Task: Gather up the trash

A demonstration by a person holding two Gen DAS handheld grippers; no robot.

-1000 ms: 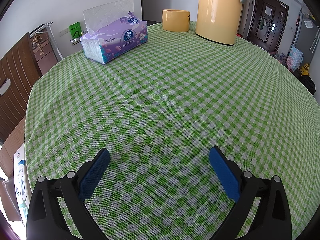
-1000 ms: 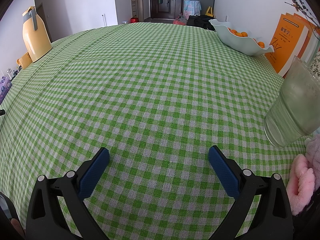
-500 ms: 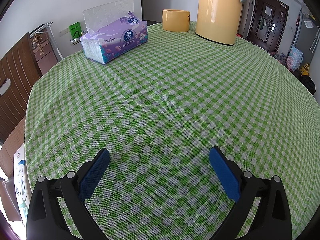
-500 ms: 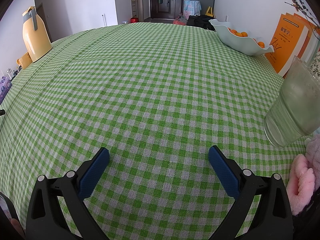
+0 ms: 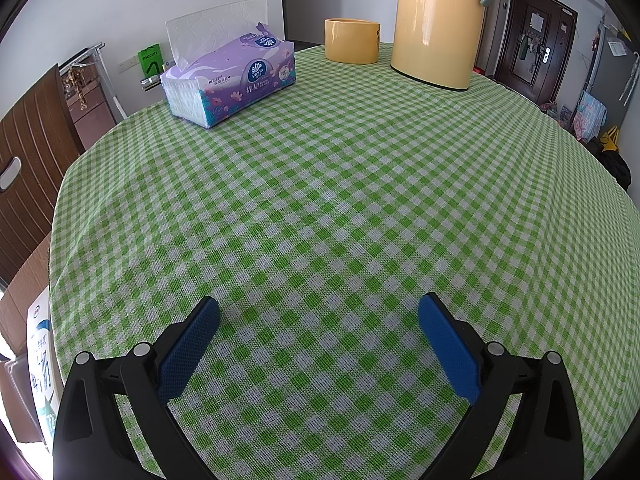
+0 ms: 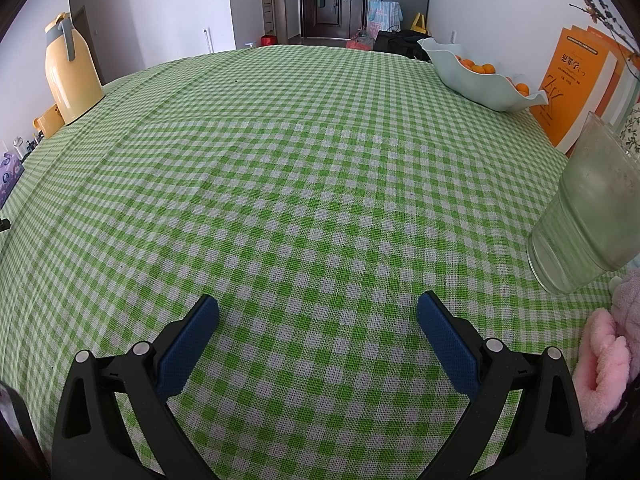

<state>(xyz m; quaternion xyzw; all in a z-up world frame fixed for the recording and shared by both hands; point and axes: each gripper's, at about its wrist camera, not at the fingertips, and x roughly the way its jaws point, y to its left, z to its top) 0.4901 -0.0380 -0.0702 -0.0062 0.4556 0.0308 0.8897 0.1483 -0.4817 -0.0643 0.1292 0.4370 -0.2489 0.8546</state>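
No loose trash shows in either view. My left gripper [image 5: 319, 308] hangs open just above the green checked tablecloth [image 5: 340, 184] near the table's front edge, nothing between its blue pads [image 5: 188, 350]. My right gripper [image 6: 318, 307] is open as well, low over the same tablecloth [image 6: 280, 168], with nothing held. A purple tissue pack [image 5: 230, 80] with a white sheet sticking up lies far ahead to the left in the left wrist view.
A yellow thermos jug [image 5: 438, 20] and a yellow cup [image 5: 352, 40] stand at the back. On the right are a cloudy plastic cup [image 6: 588, 212], a pale fruit bowl [image 6: 480, 80] with oranges, orange books [image 6: 576, 84] and a pink fluffy item [image 6: 608, 364]. A brown chair [image 5: 28, 160] stands left.
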